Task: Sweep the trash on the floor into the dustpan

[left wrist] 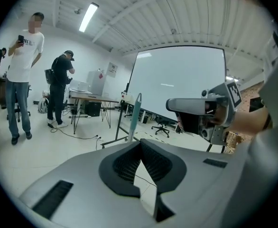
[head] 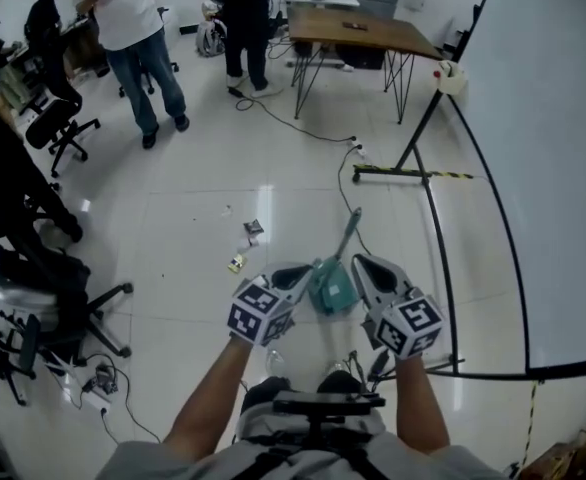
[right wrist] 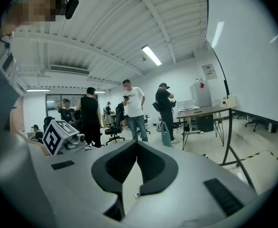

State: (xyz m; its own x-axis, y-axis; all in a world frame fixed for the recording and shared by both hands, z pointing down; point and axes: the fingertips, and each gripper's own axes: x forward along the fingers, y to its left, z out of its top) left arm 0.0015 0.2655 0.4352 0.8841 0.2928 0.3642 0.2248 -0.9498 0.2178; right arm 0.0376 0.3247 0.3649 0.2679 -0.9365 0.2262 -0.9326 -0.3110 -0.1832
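Holding both claws shut beside the dustpan

Your left gripper (head: 306, 270) and right gripper (head: 359, 262) are each fully closed, jaws pressed together with nothing between them. The teal dustpan (head: 331, 288) sits on the floor (head: 173, 198) between the two, its handle (head: 349, 232) leaning away from you. Scraps of trash (head: 253, 229) lie on the tiles near the left gripper.

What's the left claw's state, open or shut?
Shut and empty. In the left gripper view the left claw has its tips touching, with nothing between them.
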